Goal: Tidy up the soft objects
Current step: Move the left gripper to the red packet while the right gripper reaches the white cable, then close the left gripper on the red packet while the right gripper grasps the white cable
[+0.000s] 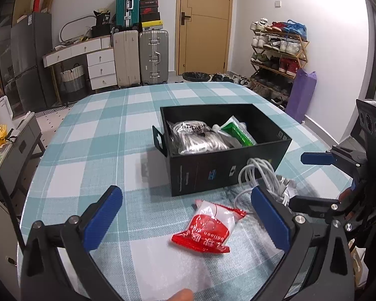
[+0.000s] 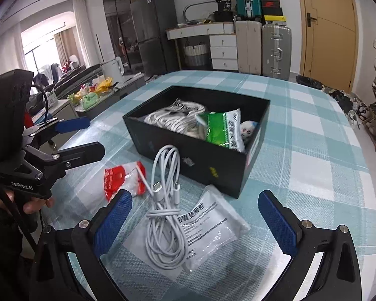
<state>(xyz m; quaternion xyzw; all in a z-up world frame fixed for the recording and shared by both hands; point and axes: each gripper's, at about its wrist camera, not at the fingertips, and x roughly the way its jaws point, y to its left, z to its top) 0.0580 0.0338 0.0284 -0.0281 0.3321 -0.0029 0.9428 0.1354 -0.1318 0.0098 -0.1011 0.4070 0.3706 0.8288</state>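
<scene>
A black box (image 1: 228, 173) (image 2: 208, 165) stands on the checked tablecloth and holds a bagged white cable (image 1: 198, 138) (image 2: 173, 120), a green packet (image 1: 238, 131) (image 2: 216, 130) and a small white pouch (image 2: 247, 131). In front of it lie a red-and-white balloon packet (image 1: 208, 228) (image 2: 124, 178), a coiled white cable (image 2: 165, 215) (image 1: 260, 175) and a clear printed bag (image 2: 208, 228). My left gripper (image 1: 188, 222) is open around the balloon packet, just above it. My right gripper (image 2: 195, 223) is open over the cable and clear bag.
The checked table (image 1: 100, 138) (image 2: 313, 138) reaches past the box on all sides. Beyond it stand suitcases (image 1: 140, 57), a drawer unit (image 1: 100, 67), a shoe rack (image 1: 278, 57) and a door (image 1: 203, 22). A cluttered side counter (image 2: 92, 97) is at the left.
</scene>
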